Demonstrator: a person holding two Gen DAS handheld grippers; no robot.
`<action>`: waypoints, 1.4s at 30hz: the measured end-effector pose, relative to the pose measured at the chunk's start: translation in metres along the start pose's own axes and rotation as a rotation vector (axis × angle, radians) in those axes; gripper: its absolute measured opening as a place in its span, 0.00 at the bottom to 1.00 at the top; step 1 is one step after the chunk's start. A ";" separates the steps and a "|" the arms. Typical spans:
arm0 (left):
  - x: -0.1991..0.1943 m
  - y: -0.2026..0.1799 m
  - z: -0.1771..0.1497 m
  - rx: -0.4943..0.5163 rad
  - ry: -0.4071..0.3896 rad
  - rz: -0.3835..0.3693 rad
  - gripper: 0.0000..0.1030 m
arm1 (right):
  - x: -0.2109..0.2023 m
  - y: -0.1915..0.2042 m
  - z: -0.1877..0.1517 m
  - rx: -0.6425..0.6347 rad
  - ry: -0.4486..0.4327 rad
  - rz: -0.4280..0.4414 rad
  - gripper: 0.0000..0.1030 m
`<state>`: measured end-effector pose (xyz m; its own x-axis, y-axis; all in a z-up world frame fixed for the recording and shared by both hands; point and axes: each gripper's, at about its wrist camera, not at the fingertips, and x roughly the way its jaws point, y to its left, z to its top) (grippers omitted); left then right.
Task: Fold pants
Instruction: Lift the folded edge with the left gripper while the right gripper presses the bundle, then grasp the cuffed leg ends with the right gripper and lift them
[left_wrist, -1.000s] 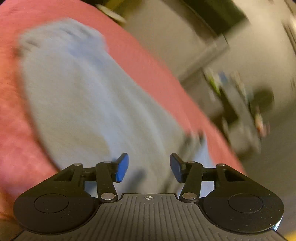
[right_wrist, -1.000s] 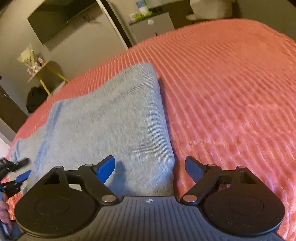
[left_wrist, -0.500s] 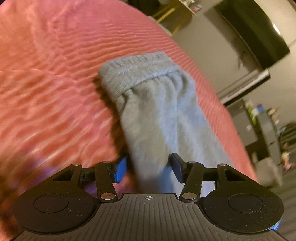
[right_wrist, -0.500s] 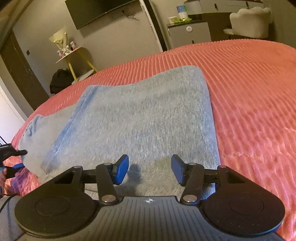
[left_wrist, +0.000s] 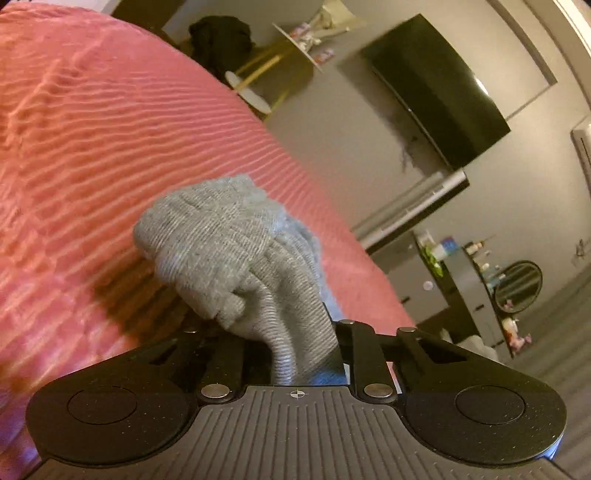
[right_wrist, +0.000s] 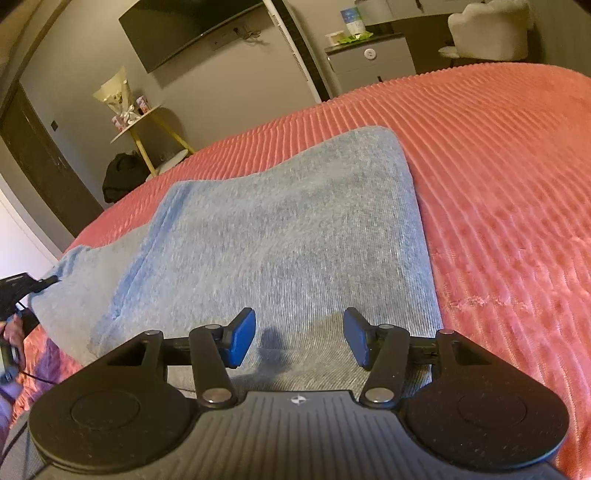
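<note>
Grey knit pants (right_wrist: 288, 236) lie partly folded on a coral ribbed bedspread (right_wrist: 509, 192). My left gripper (left_wrist: 295, 354) is shut on a bunched end of the pants (left_wrist: 229, 251), with fabric pinched between the jaws and the pads hidden. It also shows at the left edge of the right wrist view (right_wrist: 22, 291), at the pants' left end. My right gripper (right_wrist: 299, 338) is open, its blue pads (right_wrist: 242, 338) hovering just over the near edge of the pants.
The bed's far edge meets a grey wall with a black TV (right_wrist: 192, 33). A yellow-legged side table (right_wrist: 147, 122), a dark bag (right_wrist: 122, 177) and a small cabinet (right_wrist: 369, 66) stand beyond. A white chair (right_wrist: 487, 33) is at the back right.
My left gripper closed on the end of the pants and bunched the fabric up. My right gripper narrowed its jaws, then held over the near edge, still open.
</note>
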<state>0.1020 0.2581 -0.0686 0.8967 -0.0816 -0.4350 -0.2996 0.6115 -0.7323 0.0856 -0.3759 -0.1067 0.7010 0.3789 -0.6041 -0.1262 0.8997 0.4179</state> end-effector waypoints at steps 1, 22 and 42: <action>0.003 0.004 -0.002 -0.017 0.002 0.021 0.35 | 0.000 -0.001 0.000 0.003 -0.001 0.002 0.52; -0.019 -0.154 -0.014 0.437 -0.133 0.032 0.18 | -0.004 -0.009 0.003 0.051 -0.006 0.037 0.53; -0.030 -0.278 -0.260 1.112 0.259 0.102 0.76 | -0.034 -0.033 0.008 0.369 -0.011 0.275 0.61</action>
<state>0.0738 -0.1138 0.0120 0.7522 -0.0719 -0.6549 0.2020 0.9713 0.1254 0.0711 -0.4205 -0.0948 0.6840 0.5890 -0.4304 -0.0521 0.6280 0.7765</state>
